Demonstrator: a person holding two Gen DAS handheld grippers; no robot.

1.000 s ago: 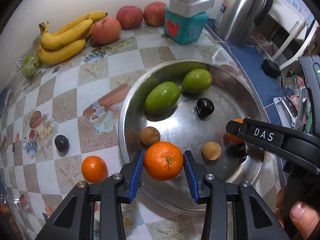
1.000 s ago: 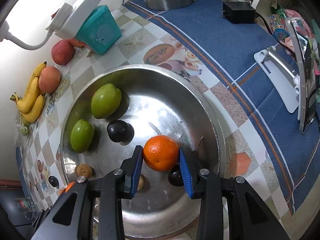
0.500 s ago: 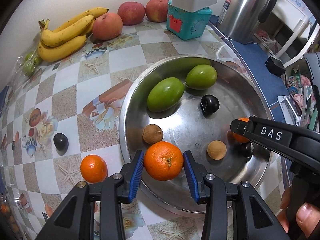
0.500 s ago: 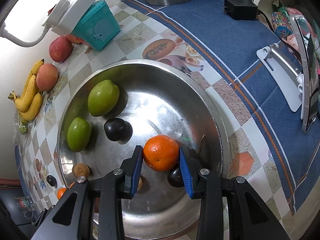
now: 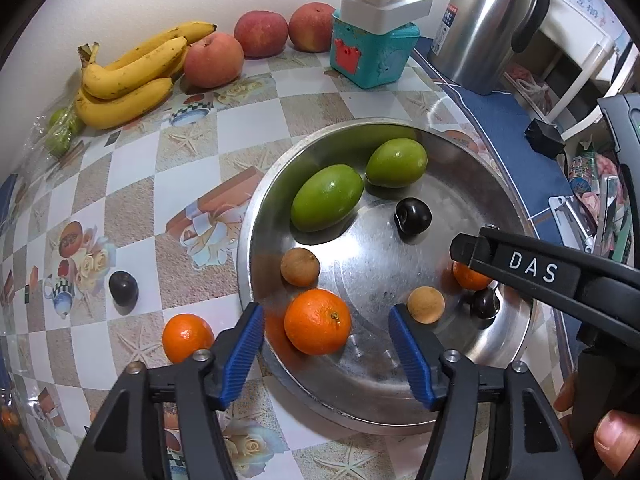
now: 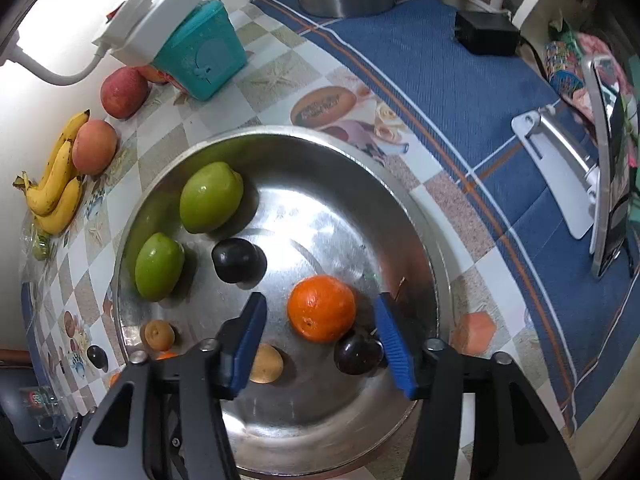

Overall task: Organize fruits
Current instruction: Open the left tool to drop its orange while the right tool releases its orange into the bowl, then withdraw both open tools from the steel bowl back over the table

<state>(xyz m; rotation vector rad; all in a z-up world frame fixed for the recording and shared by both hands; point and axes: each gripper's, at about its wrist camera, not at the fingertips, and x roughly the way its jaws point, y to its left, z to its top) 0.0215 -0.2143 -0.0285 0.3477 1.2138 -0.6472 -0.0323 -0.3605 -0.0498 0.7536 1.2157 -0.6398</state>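
Observation:
A steel bowl (image 5: pixel 256 240) holds two green fruits (image 5: pixel 327 197), a dark plum (image 5: pixel 413 216), two small brown fruits and two oranges. My left gripper (image 5: pixel 326 350) is opening. One orange (image 5: pixel 318 322) lies in the bowl between its blue pads, clear of both. My right gripper (image 6: pixel 320 340) is also opening. The other orange (image 6: pixel 322 307) rests on the bowl (image 6: pixel 436 264) floor between its pads, untouched, with a dark plum (image 6: pixel 358 352) beside the right pad. On the table to the left lie another orange (image 5: pixel 187 336) and a plum (image 5: pixel 124 290).
Bananas (image 5: pixel 128 80) and three reddish apples (image 5: pixel 214 60) lie along the back wall. A teal box (image 5: pixel 372 56) carries a white power strip, beside a steel kettle (image 5: pixel 484 24). A blue cloth (image 6: pixel 460 80) with a black adapter and a white stand lies to the right.
Both grippers have spread their jaws and let go of their oranges. Each orange now sits in the bowl. Neither hand has shifted.

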